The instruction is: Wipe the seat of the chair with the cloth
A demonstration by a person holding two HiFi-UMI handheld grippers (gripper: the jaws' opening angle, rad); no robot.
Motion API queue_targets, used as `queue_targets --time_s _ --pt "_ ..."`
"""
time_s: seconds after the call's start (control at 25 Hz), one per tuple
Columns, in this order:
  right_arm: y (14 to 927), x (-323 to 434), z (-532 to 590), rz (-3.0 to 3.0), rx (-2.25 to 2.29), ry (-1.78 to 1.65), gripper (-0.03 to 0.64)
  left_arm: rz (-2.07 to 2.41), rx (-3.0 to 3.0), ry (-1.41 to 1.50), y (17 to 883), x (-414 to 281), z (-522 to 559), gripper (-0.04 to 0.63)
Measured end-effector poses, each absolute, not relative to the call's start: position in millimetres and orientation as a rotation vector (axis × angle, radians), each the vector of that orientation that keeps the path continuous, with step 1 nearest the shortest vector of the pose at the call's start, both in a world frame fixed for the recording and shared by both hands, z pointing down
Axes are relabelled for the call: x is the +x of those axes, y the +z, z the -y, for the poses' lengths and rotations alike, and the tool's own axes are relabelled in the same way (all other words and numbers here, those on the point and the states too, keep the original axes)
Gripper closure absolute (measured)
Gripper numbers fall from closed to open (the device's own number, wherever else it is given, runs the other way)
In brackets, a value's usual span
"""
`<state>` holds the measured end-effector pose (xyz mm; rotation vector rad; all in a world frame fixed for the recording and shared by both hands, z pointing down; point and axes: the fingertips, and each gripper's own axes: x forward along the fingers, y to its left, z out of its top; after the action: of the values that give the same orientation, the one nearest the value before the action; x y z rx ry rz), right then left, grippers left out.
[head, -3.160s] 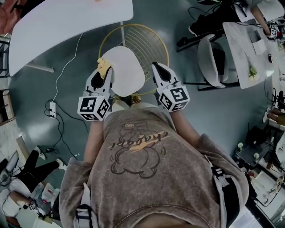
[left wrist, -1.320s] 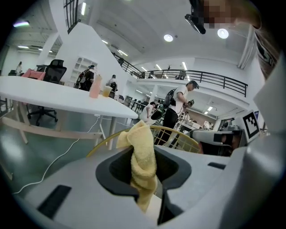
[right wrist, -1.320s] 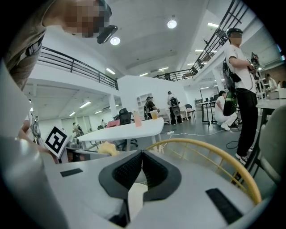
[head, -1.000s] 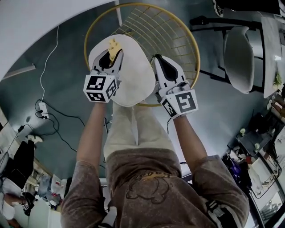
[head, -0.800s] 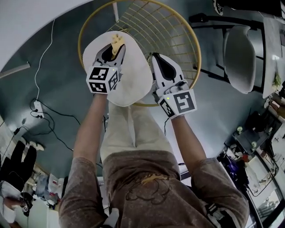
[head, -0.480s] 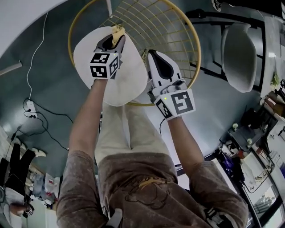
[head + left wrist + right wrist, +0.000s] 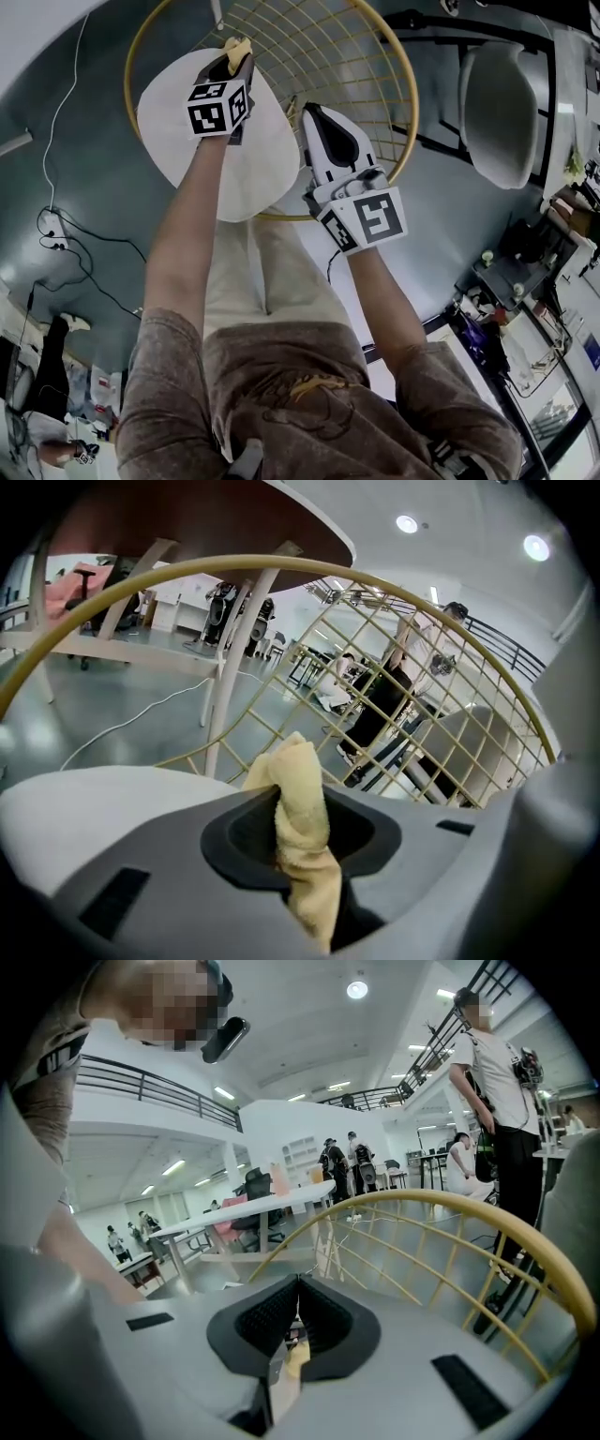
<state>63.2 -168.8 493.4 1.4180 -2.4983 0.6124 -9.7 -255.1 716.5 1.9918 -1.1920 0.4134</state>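
Note:
The chair has a round white seat (image 7: 246,164) and a gold wire back (image 7: 337,56). My left gripper (image 7: 234,62) is at the seat's far edge, close to the wire back, shut on a yellow cloth (image 7: 235,45) that pokes out past its tips. In the left gripper view the cloth (image 7: 302,836) is a twisted wad pinched between the jaws, with the seat (image 7: 84,799) below and the wire back (image 7: 412,705) just ahead. My right gripper (image 7: 310,114) hovers at the seat's right edge, shut and holding nothing (image 7: 298,1321).
A white table (image 7: 37,23) stands at the far left, with cables (image 7: 56,234) on the grey floor beside it. A second white chair (image 7: 497,103) is at the right, and cluttered shelves fill the lower right. People stand in the room beyond the wire back (image 7: 502,1101).
My left gripper has slid the cloth across the seat, from its near left side to the far edge by the wire back. The right gripper has kept beside the seat's right edge.

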Motion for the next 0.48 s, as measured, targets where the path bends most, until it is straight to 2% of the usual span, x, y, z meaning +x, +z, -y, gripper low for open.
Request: queue_targets --time_s 0.48 --pt "501.5 59.3 175.8 2.509 1.397 0.612 0.591 1.3 1.918 0.481 721.1 -58.6 244.8 0.488"
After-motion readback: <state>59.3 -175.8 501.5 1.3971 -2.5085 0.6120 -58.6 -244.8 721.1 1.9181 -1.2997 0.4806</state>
